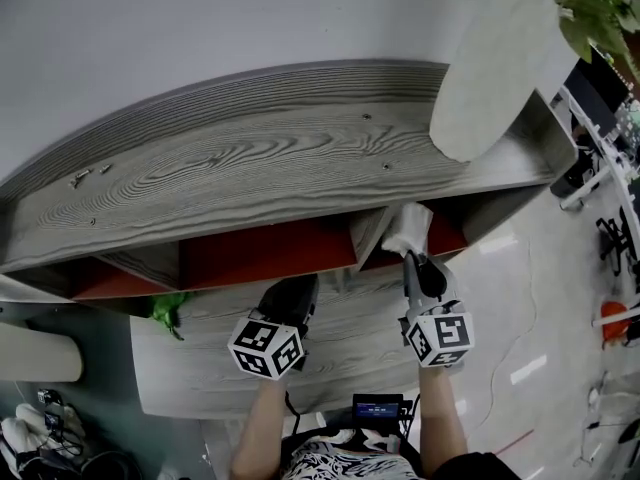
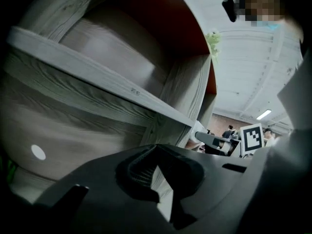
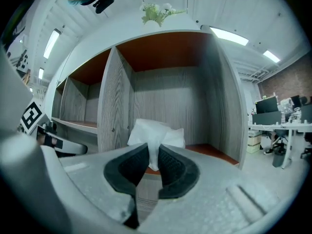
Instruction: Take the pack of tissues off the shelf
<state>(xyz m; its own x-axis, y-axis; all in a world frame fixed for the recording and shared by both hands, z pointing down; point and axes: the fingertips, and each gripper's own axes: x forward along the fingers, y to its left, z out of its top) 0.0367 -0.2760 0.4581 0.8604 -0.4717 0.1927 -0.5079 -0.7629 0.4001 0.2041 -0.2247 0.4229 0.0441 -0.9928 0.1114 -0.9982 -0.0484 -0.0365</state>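
Observation:
The white pack of tissues (image 1: 409,228) lies at the front of a compartment with a red floor in the grey wood shelf (image 1: 250,168). My right gripper (image 1: 411,257) reaches level into that compartment. In the right gripper view its dark pads (image 3: 172,165) press on the near crumpled end of the pack (image 3: 157,133), so the right gripper (image 3: 152,156) is shut on it. My left gripper (image 1: 297,284) hovers at the shelf front, one compartment to the left. In the left gripper view its jaws (image 2: 155,149) meet at the tips with nothing between them.
A tall white planter (image 1: 490,68) with a green plant stands on the shelf top at the right. A small green thing (image 1: 168,311) sits at the lower shelf's left end. An upright divider (image 3: 114,101) bounds the tissue compartment. Desks and monitors (image 3: 278,116) stand off to the right.

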